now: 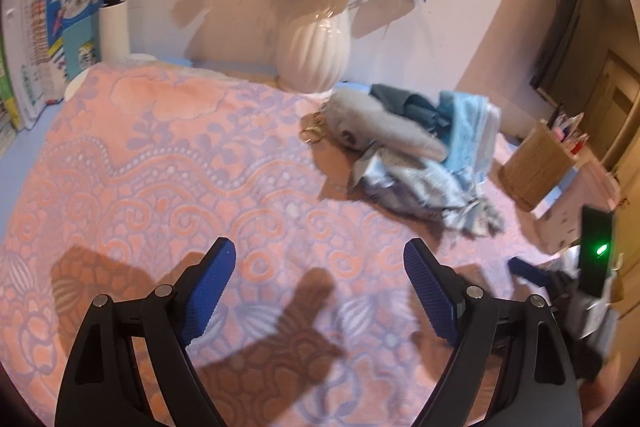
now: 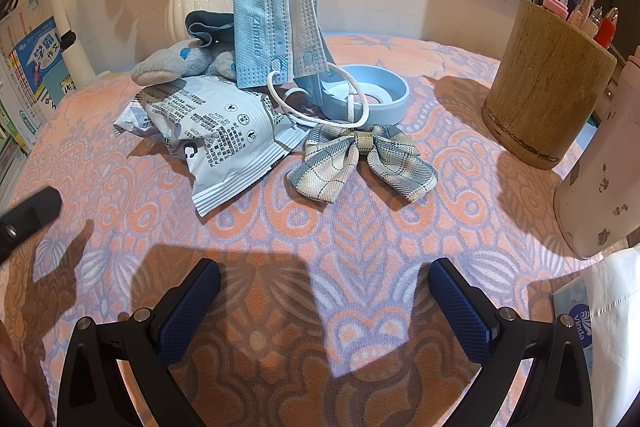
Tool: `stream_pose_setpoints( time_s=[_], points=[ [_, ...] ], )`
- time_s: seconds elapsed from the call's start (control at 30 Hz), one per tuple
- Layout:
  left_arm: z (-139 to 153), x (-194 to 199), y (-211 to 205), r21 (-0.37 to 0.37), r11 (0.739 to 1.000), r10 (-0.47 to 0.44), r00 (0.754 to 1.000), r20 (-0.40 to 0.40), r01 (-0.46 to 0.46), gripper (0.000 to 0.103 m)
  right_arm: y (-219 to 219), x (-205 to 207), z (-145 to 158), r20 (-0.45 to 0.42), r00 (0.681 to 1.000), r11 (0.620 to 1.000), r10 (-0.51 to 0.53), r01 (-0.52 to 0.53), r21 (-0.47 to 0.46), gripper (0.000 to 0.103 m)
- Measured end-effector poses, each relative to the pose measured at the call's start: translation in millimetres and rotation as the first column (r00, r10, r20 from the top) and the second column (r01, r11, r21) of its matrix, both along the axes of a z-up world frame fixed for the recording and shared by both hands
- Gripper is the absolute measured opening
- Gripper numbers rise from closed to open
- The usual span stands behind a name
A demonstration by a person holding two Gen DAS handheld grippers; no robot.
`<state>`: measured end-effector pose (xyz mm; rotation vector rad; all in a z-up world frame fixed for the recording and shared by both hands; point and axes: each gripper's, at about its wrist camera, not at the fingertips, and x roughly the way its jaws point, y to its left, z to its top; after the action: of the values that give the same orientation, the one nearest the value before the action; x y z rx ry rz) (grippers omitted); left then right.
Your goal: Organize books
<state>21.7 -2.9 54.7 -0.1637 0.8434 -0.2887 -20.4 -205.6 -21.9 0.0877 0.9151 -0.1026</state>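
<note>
Books (image 1: 60, 27) upright at far left, against wall, at edge of table (image 1: 160, 167) with pink-lilac patterned cloth; well apart from both tongs. Same books (image 2: 38, 67) at left edge of right wrist view, cut off by frame; Chinese cover print, not legible enough to quote.

Left tongs (image 1: 320, 287) spread wide, holding nothing, above bare cloth. Right tongs (image 2: 324, 303) spread wide too, nothing between the pads.

Only in left wrist view: keyring (image 1: 314, 131) beside grey plush (image 1: 384, 131), plus other tool's green LED at right edge.

Only in right wrist view: plaid bow (image 2: 360, 163), blue ring dish (image 2: 372, 95), printed foil pack (image 2: 216, 131), tissue pack (image 2: 580, 323) marked "Vinda", pink bottle (image 2: 600, 163) with chipped paint, cut off at right.

Face mask (image 2: 276, 23) draped over pile, embossed word unclear. White vase (image 1: 312, 51) behind pile in both. Wooden pen cup (image 2: 548, 87) at right; pens partly cropped.
</note>
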Motion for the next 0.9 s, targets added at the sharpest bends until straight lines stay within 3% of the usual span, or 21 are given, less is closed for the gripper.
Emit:
stream_pose_setpoints(
  time_s=[0.27,0.4,0.53,0.67,0.73,0.83,0.9],
  points=[
    [30.3,45.3,-3.6,-0.061,0.998,-0.029,1.000,-0.011,0.028,0.085,-1.2,-0.3,0.1,0.000,1.000,1.000,0.002,-0.002,0.002,0.103],
    [29.8,69.1,-14.1,-0.040,0.999,-0.035,0.999,-0.021,0.035,0.085,-0.5,0.5,1.0,-0.008,1.000,1.000,-0.004,0.004,0.003,0.103],
    [24.9,91.7,-21.3,-0.046,0.998,-0.048,0.998,-0.051,0.046,0.085,-4.6,10.5,6.1,-0.142,0.982,0.993,0.121,-0.118,0.030,0.103],
    [21.8,108.8,-23.9,-0.057,0.997,-0.051,0.997,-0.065,0.047,0.084,-12.8,10.3,12.4,-0.151,0.980,0.990,0.127,-0.116,0.076,0.103],
    [18.9,115.9,-25.5,-0.066,0.996,-0.062,0.995,-0.078,0.057,0.084,-14.3,8.6,26.7,-0.097,0.988,0.992,0.119,-0.113,0.057,0.102],
    [12.7,125.1,-29.4,-0.084,0.994,-0.077,0.992,-0.101,0.069,0.084,-17.5,10.1,69.6,0.054,0.994,0.995,0.100,-0.101,0.012,0.102],
    [7.6,131.8,-30.6,-0.104,0.992,-0.082,0.989,-0.122,0.070,0.078,-20.8,19.8,90.5,0.115,0.989,0.995,0.092,-0.096,0.027,0.102]
  ],
)
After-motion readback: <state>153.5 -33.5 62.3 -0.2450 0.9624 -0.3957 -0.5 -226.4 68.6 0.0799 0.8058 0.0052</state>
